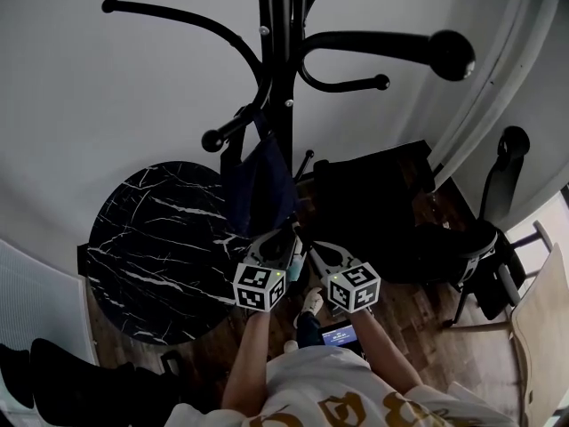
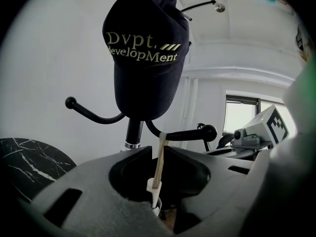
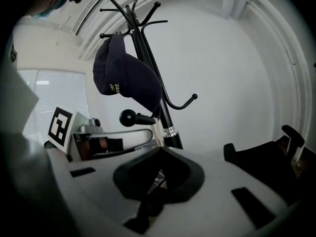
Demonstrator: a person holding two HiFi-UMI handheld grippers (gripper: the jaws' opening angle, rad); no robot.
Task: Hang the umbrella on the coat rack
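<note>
Head view: left tongs (image 1: 284,240) and right tongs (image 1: 314,250) meet just before the coat rack (image 1: 283,78) pole, below its hanging cap (image 1: 258,185); left gripper view: tongs pinched on the thin strap (image 2: 158,163) of the umbrella (image 2: 154,194), beneath a rack peg (image 2: 190,134); right gripper view: tongs shut on crinkled fabric, seemingly the umbrella's; likely light and floppy, best held by the strap.

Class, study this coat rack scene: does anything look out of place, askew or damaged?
Nothing stands out. The coat rack looks intact, a navy cap hangs on it, and the left gripper and right gripper pinch the umbrella strap by a hook.
</note>
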